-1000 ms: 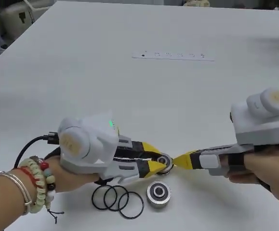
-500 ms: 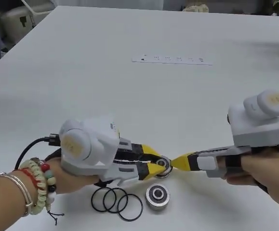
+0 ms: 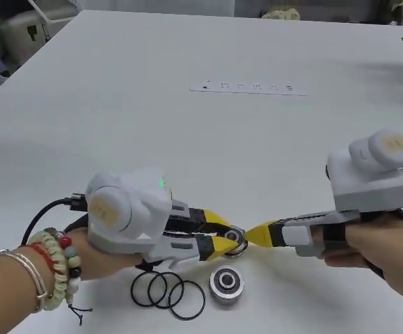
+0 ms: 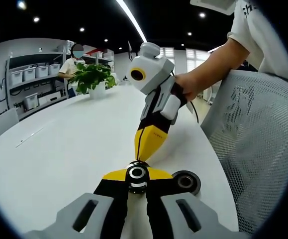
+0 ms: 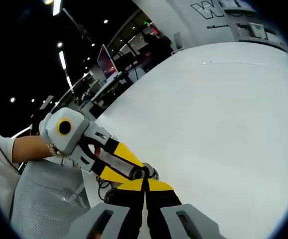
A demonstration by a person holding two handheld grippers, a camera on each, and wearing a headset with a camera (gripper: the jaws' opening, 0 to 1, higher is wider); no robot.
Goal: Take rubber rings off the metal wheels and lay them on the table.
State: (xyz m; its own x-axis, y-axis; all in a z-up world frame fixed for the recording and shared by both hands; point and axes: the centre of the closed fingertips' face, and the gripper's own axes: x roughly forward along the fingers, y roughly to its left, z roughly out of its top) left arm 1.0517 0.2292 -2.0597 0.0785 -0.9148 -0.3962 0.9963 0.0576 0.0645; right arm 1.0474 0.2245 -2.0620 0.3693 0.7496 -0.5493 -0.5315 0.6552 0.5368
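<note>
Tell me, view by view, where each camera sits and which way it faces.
Head view: on the headset, facing down at the table; left hand and right hand show.
Left gripper view: on the left gripper, facing along jaws shut on a wheel toward the right gripper; right hand shows.
Right gripper view: on the right gripper, facing the left gripper; left arm shows.
All three share the held wheel.

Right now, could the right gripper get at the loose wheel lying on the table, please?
Probably yes. The loose wheel lies uncovered close to the right gripper, with the rubber rings off to one side. Its fingers are shut, so they would need opening first.
</note>
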